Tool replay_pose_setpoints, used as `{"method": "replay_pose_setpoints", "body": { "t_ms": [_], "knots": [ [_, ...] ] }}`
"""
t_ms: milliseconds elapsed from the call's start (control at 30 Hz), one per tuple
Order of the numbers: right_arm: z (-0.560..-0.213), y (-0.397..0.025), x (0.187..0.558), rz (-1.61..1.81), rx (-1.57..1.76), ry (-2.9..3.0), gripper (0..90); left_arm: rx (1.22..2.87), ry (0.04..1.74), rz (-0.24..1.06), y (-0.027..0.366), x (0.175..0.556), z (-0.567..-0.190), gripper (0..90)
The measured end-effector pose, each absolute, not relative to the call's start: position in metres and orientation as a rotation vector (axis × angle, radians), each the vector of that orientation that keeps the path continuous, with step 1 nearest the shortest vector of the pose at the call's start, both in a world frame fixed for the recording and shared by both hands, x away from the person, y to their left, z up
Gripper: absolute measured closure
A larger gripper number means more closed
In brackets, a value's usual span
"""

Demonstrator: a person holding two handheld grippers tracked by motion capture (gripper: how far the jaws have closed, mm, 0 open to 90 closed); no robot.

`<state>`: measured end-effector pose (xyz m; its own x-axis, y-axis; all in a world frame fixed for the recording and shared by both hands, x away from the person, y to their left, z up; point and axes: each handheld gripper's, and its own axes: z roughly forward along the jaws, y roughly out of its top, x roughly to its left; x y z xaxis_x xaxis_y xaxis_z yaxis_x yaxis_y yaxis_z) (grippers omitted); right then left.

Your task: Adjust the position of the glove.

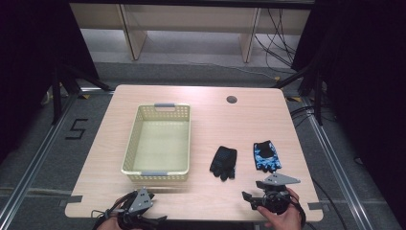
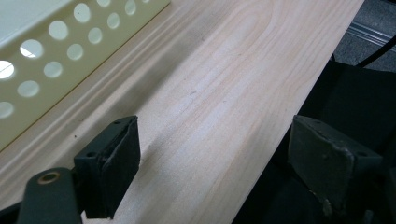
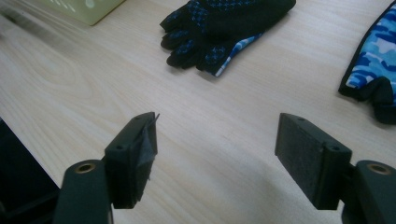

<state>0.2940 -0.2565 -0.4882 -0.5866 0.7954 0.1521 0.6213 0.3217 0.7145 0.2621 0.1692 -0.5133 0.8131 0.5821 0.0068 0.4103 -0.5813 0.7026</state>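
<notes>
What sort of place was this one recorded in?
Probably a lab recording bay, not a home: a bare wooden table inside dark curtains, loose cables on the floor behind, and a "5" marked on the floor beside it.

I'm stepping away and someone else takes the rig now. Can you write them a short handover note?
Left claw: open, holding nothing, at the table's near edge beside the basket.
Right claw: open, holding nothing, just short of the gloves.
Black glove and blue camouflage glove lie apart on the table, right of the basket.
Done: nothing in the basket.
Left: probably both gloves into the basket.
</notes>
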Motion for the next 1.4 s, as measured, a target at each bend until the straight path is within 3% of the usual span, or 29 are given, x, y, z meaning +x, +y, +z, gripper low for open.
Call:
{"method": "replay_pose_setpoints", "body": {
  "t_ms": [500,967,1400],
  "knots": [
    [-0.473,-0.254,0.317,1.114,1.2,2.345,43.3,2.269,0.748,0.297,0.169,0.263,-0.514,16.6],
    [-0.46,-0.226,0.361,1.067,1.105,2.377,43.5,2.257,0.752,0.306,0.169,0.262,-0.513,16.6],
    [-0.462,-0.202,0.419,1.041,1.082,2.442,55.0,2.263,0.734,0.308,0.17,0.263,-0.512,16.6]
  ]
}}
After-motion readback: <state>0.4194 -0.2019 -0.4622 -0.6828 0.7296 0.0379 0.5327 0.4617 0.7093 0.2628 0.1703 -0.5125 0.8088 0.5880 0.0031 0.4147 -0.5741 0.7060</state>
